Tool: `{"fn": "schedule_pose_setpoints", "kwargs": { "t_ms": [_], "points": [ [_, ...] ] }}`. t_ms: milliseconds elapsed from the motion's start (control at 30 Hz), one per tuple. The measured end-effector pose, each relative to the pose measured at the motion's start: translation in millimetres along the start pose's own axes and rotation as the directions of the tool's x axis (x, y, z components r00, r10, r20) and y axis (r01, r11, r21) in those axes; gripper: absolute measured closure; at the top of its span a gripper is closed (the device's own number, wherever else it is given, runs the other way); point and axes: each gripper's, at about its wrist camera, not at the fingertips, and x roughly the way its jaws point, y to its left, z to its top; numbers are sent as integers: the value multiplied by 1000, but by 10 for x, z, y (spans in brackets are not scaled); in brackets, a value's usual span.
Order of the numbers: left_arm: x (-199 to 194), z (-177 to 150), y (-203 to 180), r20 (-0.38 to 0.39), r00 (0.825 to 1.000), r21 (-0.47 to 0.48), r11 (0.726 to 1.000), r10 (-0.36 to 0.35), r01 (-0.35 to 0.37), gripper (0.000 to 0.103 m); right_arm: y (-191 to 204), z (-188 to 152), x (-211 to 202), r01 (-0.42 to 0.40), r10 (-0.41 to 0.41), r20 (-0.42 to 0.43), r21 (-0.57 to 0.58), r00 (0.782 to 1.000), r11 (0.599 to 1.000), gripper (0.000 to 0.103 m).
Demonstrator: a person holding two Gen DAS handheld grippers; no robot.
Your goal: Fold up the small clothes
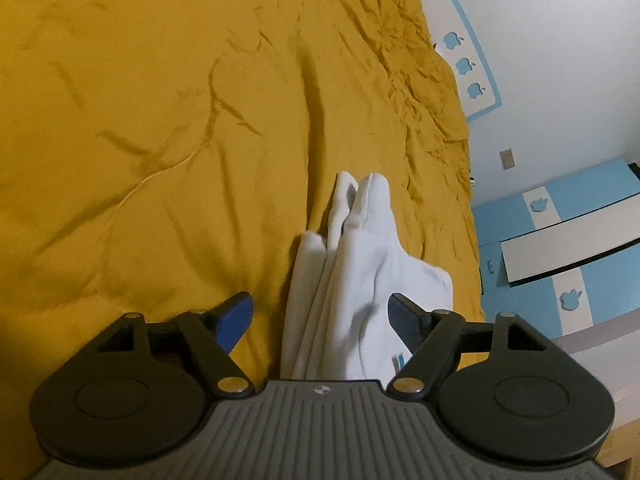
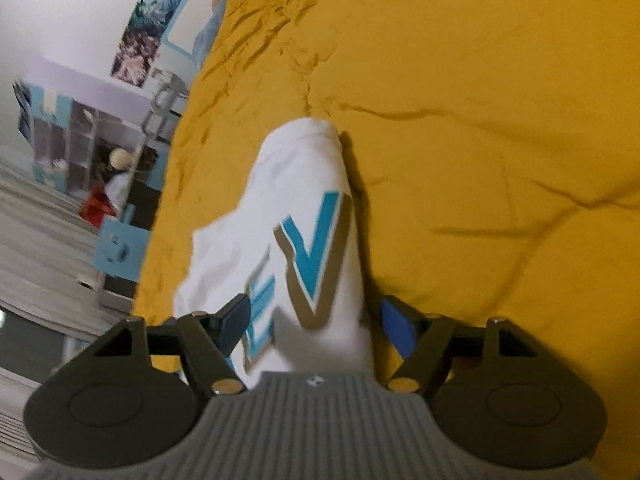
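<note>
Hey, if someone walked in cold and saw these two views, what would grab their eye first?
The mustard-yellow bedspread fills most of both views. On it lies a folded white garment with big teal letters, stretching away from the cameras. Each gripper, left and right, stands open with the garment between its blue pads, not pressing on it.

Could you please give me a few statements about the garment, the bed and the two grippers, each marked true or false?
1. The white garment lies on a yellow bedspread. True.
2. The left gripper is clamped shut on the cloth. False: its jaws stand open, not pressing it.
3. The garment carries red lettering. False: the letters are teal with tan edging.
4. The right gripper is open. True.
</note>
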Motion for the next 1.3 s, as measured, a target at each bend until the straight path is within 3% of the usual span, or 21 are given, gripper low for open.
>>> {"fn": "schedule_pose_setpoints", "kwargs": {
  "t_ms": [167, 233, 400, 500, 633, 767, 933, 1167, 1300],
  "points": [
    [255, 99, -33, -6, 1000, -41, 999, -18, 18, 31, -58, 226, 235, -34, 34, 4, 42, 999, 999, 48],
    [332, 115, -57, -1, 1000, -41, 999, -10, 10, 45, -91, 308, 341, -51, 51, 11, 71, 999, 996, 54],
    [389, 112, -96, 7, 1000, -49, 999, 11, -10, 65, -106, 416, 532, -51, 49, 29, 104, 998, 993, 73],
    [304, 65, -237, 41, 998, 21, 999, 38, -39, 76, -41, 421, 534, -40, 38, 34, 80, 999, 996, 84],
    [82, -104, -574, 123, 989, 169, 980, 83, -103, 80, 163, 387, 378, -44, 44, 62, -5, 997, 999, 91],
    [-239, -380, -920, 231, 970, 281, 950, 74, -140, 81, 492, 305, 119, -37, 52, 105, -137, 993, 990, 92],
    [-743, -822, -1310, 368, 930, 380, 911, 12, -162, 81, 881, 135, -353, -63, 104, 163, -240, 981, 969, 93],
    [-1482, -1447, -1688, 491, 867, 421, 894, -83, -153, 82, 1281, -305, -1162, -99, 185, 231, -340, 955, 935, 93],
    [-1801, -1764, -1889, 515, 845, 434, 894, -145, -111, 82, 1430, -614, -1680, -103, 227, 261, -416, 938, 903, 93]
  ]
}}
